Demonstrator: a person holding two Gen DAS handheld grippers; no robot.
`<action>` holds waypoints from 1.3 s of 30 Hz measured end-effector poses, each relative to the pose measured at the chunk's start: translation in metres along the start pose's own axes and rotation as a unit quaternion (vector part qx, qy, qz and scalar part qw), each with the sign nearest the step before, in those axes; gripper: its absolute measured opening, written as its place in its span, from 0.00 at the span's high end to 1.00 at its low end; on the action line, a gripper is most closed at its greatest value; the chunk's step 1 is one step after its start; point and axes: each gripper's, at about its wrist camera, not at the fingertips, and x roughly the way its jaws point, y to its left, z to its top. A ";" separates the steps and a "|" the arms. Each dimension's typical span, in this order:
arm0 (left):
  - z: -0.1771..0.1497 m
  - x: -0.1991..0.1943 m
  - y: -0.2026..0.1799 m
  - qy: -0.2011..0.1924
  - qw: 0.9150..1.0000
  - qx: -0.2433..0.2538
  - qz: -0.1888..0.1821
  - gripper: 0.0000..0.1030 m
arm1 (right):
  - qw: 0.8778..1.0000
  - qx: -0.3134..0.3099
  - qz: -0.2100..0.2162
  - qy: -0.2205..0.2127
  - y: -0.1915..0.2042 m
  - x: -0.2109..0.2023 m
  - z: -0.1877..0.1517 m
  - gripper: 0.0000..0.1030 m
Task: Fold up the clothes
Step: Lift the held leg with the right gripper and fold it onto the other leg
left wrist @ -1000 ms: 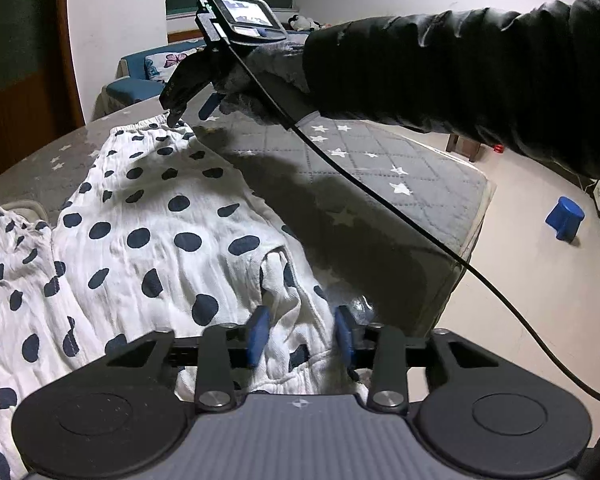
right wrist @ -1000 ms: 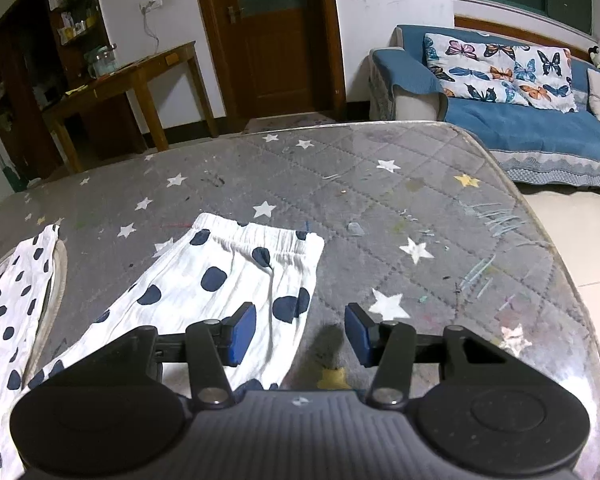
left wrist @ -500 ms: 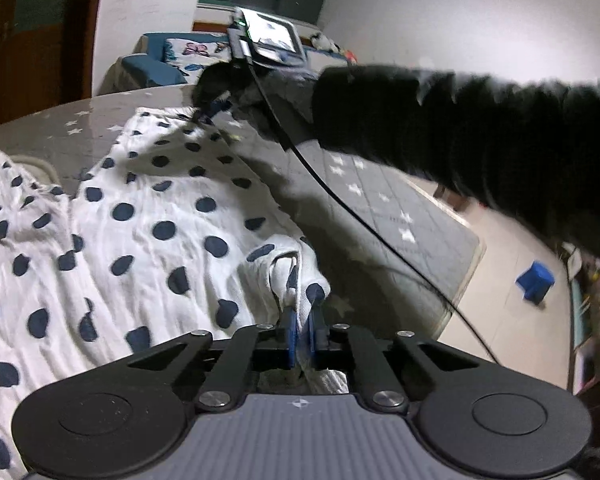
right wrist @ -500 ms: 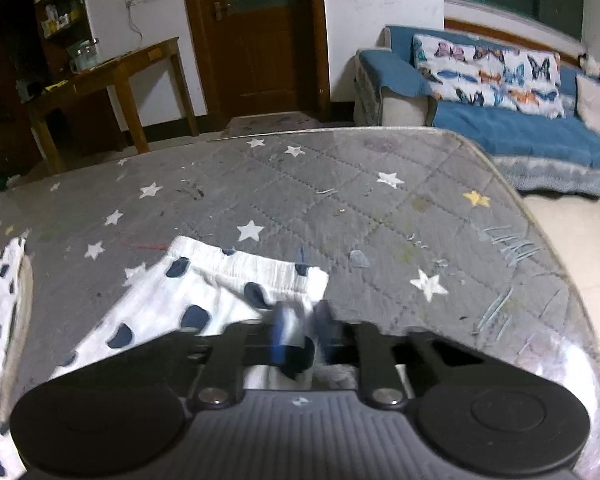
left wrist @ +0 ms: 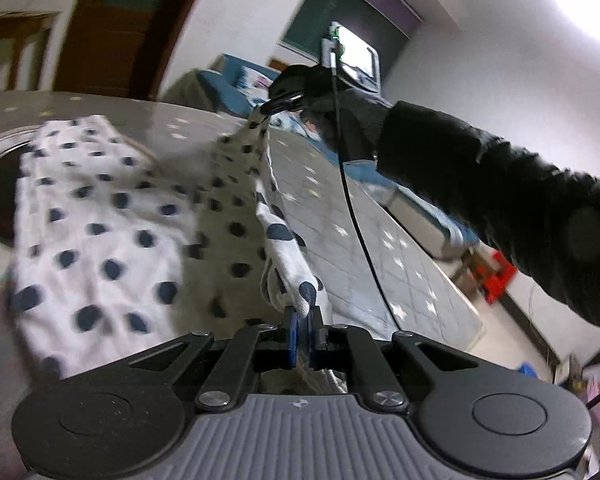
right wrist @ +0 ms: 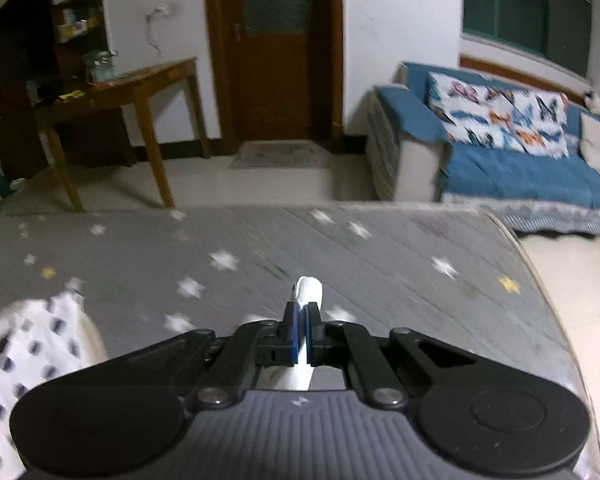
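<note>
Both grippers are pinching one edge of the dotted cloth (left wrist: pixel 112 216): left gripper (left wrist: pixel 303 334) near, right gripper (left wrist: pixel 282 105) far, keeping it taut above the mattress (right wrist: pixel 340 248) for folding.

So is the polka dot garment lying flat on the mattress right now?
No. One edge of the polka dot garment is lifted, pinched by the left tool and the right tool; the rest drapes onto the mattress.

Soft polka-dot cotton cloth (left wrist: pixel 112 240), quilted matt grey star-print mattress (right wrist: pixel 340 248), matt ribbed plastic left hand-held gripper (left wrist: pixel 303 330)
</note>
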 end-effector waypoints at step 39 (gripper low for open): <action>-0.047 -0.090 0.068 -0.052 0.976 -0.169 0.127 0.92 | 0.970 -0.155 0.182 0.035 0.286 0.053 -0.011 0.94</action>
